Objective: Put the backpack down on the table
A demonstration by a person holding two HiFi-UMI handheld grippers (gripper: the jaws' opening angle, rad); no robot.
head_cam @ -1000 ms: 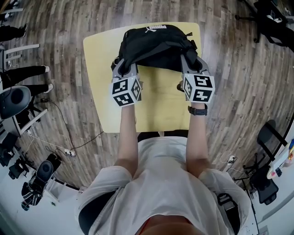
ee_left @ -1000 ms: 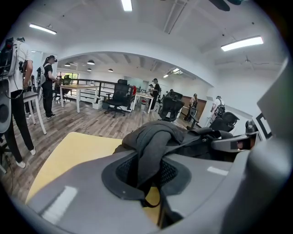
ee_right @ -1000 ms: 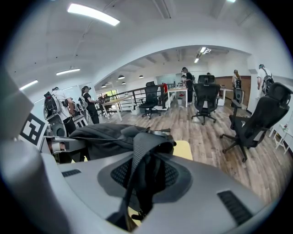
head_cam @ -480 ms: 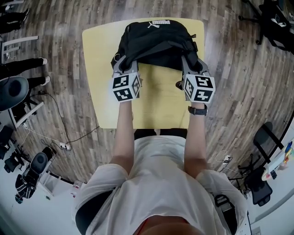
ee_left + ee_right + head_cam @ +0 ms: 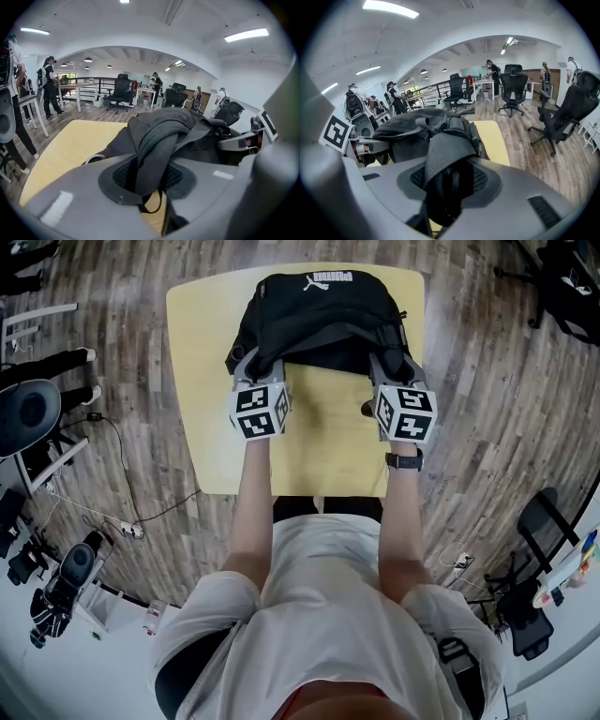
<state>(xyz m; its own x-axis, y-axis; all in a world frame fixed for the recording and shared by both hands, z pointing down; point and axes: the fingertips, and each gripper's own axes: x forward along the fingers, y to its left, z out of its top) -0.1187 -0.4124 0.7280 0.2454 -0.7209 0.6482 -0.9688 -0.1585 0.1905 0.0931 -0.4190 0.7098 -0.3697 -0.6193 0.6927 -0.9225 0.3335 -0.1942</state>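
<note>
**Black fabric backpack (image 5: 319, 320) resting on the far half of a pale yellow rectangular table (image 5: 211, 381), one strap in each gripper.**

The left forearm (image 5: 251, 502) and right forearm (image 5: 401, 512) are extended forward side by side, with the grippers angled downward. The left gripper (image 5: 251, 367) is clenched on the smooth dark left shoulder strap (image 5: 154, 154). The right gripper (image 5: 389, 367) has jaws that have just been opening, with the mesh-faced right shoulder strap (image 5: 445, 159) lodged between the pads and pressed by them. The white logo (image 5: 326, 279) is seen only in the head view. Pad contact is seen only in the gripper views.
</note>
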